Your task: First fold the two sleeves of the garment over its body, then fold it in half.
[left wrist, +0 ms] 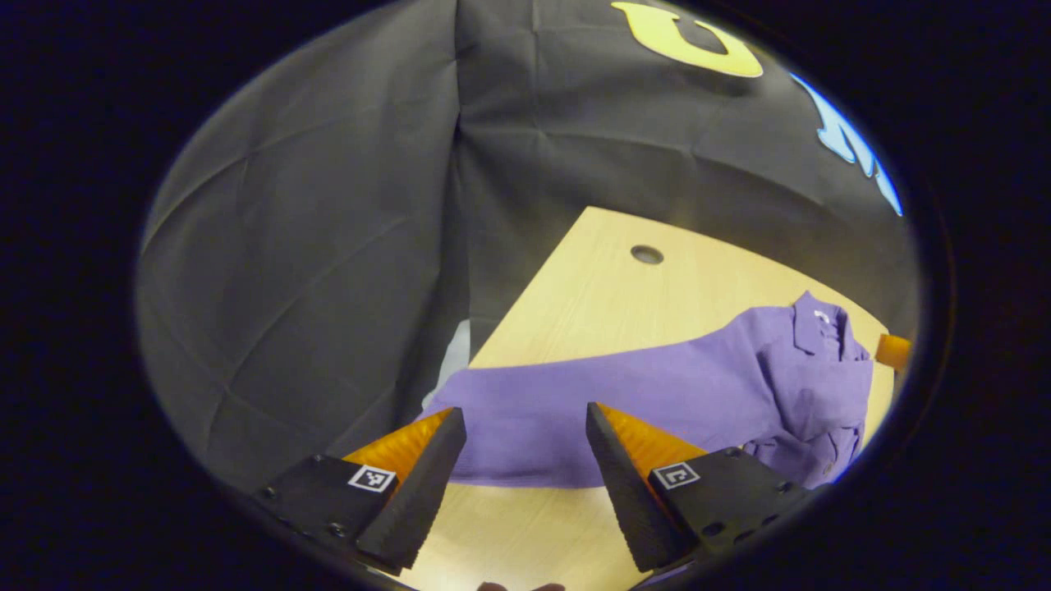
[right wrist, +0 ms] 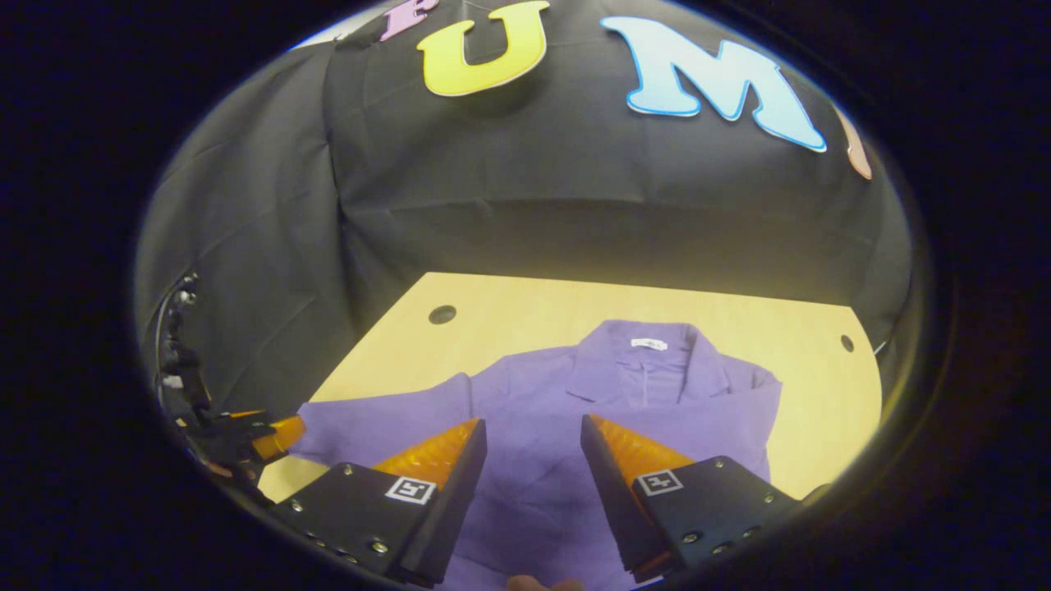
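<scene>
Both tools stand with fingers apart, gripping nothing: the left tool (left wrist: 525, 460) hovers at the outstretched sleeve end, the right tool (right wrist: 532, 464) over the body of the 1 purple collared cloth shirt (right wrist: 575, 410), flat on the 1 pale wooden table (right wrist: 525, 304). Pinching just 1 layer could drag the shirt askew. 2 table holes.

Light wood table (right wrist: 525, 304) with round cable holes (right wrist: 442, 314), black creased cloth wall (right wrist: 509, 197) behind and on the left side.
</scene>
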The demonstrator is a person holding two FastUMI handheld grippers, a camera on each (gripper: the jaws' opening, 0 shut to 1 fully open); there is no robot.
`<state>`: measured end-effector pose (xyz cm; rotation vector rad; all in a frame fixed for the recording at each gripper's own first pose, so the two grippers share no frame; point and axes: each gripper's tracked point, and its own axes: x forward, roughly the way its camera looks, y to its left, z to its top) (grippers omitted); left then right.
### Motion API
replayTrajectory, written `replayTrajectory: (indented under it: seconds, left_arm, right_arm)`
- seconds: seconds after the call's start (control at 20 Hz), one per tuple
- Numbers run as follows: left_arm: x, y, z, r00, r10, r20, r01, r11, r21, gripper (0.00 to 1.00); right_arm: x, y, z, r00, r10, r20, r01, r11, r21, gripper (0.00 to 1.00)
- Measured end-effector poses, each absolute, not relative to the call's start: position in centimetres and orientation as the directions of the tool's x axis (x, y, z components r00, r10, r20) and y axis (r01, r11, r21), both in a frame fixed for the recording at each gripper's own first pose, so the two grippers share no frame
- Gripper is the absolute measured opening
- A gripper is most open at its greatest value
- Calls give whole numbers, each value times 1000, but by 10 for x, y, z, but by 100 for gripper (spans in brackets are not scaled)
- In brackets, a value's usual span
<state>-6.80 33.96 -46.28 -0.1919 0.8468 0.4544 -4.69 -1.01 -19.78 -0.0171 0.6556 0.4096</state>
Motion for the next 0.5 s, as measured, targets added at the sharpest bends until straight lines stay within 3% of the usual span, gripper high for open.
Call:
replayTrajectory:
  seconds: [0.5]
  left_arm:
    - [-94, 348, -509, 439, 277, -855, -487, 873, 32, 96]
  right_arm:
    - [-48, -36, -179, 751, 323, -576, -329, 939, 97, 74]
